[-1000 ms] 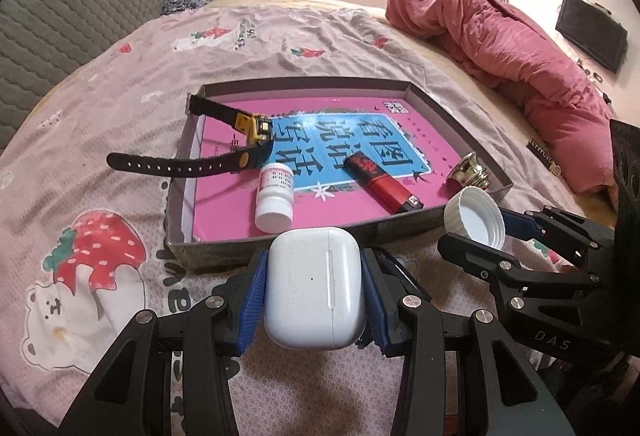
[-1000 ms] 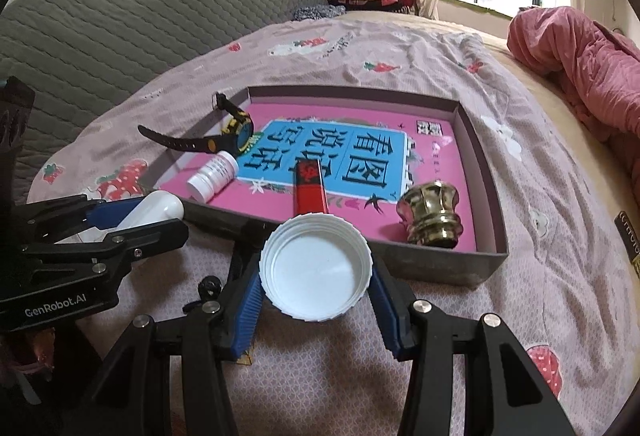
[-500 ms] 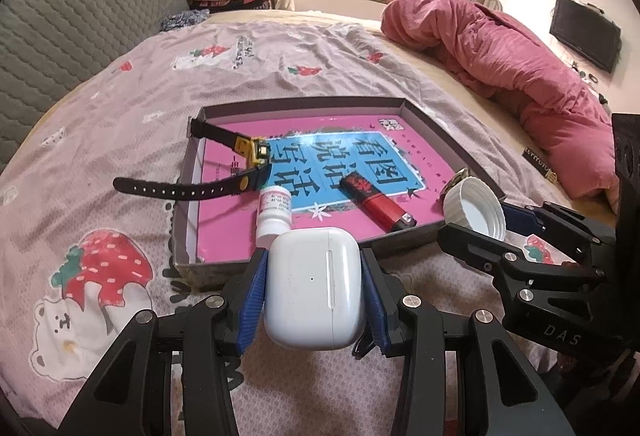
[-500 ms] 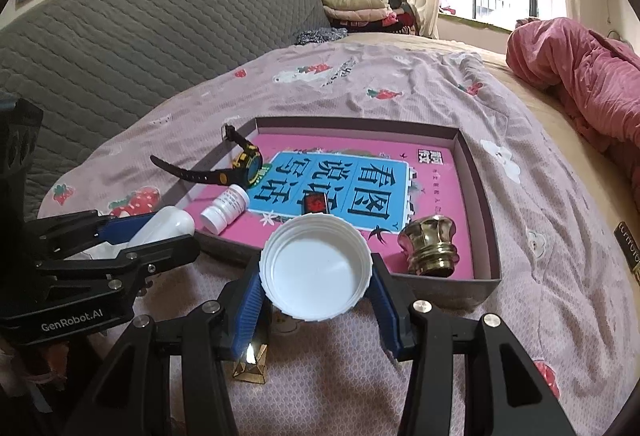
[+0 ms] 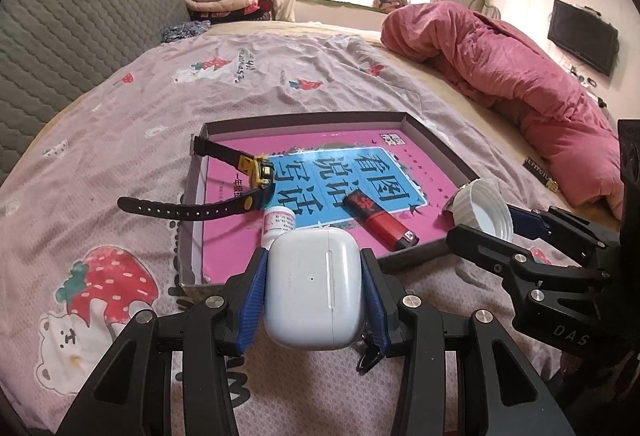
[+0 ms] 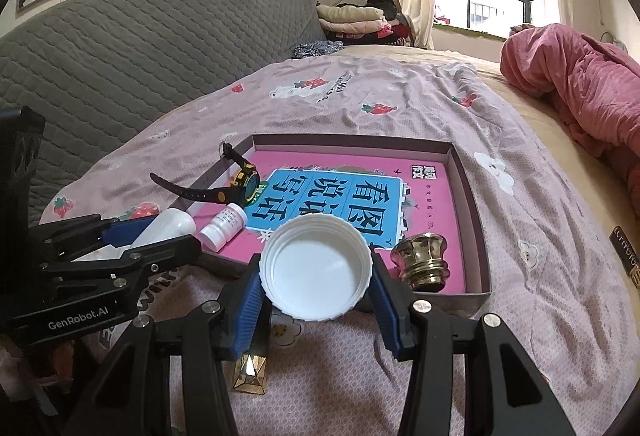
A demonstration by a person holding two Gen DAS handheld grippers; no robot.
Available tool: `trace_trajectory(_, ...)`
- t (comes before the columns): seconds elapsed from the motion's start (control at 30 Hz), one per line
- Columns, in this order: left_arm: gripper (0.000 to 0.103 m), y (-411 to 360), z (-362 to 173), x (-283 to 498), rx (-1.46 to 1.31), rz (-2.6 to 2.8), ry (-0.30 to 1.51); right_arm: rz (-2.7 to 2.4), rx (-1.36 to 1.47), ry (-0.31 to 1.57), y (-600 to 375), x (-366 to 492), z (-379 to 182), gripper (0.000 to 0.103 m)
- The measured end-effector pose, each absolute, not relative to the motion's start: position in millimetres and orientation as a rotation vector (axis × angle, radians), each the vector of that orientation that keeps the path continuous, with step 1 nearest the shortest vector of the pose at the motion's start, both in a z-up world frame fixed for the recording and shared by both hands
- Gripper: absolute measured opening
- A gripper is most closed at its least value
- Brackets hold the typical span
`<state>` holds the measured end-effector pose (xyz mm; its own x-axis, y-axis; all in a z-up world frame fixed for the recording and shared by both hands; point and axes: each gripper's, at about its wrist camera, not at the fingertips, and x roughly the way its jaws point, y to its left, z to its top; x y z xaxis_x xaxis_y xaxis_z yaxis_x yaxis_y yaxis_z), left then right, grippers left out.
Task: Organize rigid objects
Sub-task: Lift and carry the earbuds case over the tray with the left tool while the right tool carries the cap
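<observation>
My left gripper is shut on a white earbud case, held above the bed just in front of the shallow box. My right gripper is shut on a white jar lid, also in front of the box; the lid shows in the left wrist view. Inside the box lie a black and yellow watch, a small white pill bottle, a red lighter and a brass knob, on a pink and blue book cover.
A small gold faceted object lies on the pink bedsheet under the right gripper. A pink duvet is heaped at the right. A grey quilted headboard runs along the left. A dark label strip lies right of the box.
Both grippers have risen and pulled back from the box, each keeping its object. The gold faceted object has come into view under the right gripper.
</observation>
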<state>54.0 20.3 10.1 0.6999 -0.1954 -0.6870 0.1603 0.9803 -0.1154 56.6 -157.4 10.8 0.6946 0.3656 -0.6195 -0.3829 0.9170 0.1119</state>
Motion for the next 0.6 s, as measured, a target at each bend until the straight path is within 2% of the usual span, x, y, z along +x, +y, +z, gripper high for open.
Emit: trace_trajectory(0.6,0.046,23.3,16.3,60.3,-0.059,-0.209,0.734,0.419,-0.042,0.643,-153.7,58.9,18.0,0.05)
